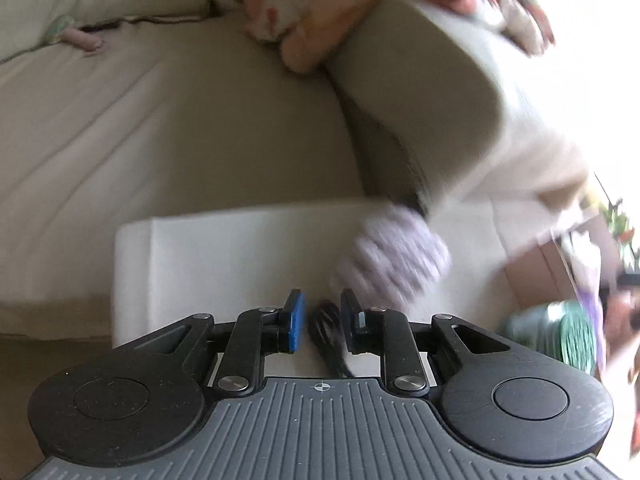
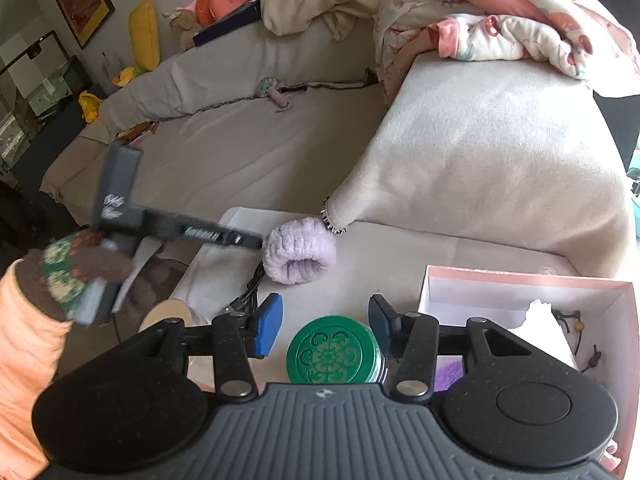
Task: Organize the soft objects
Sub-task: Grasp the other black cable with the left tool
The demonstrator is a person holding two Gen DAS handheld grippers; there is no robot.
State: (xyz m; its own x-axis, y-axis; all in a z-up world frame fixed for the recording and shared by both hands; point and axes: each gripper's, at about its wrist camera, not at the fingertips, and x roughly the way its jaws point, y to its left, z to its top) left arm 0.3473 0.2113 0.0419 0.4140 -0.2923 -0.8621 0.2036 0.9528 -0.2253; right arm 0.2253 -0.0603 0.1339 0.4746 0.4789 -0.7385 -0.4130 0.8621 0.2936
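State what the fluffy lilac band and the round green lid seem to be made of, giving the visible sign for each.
Fluffy lilac band: probably plush or chenille fabric, matt; its ribbed pile looks fuzzy.
Round green lid: hard, perhaps plastic or painted metal; a raised flower pattern shows on its smooth, slightly glossy face.

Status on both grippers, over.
Left gripper nearly shut, black cords in its gap. Right gripper open over green tin. Purple fluffy band on white cushion, beige blanket corner beside it.
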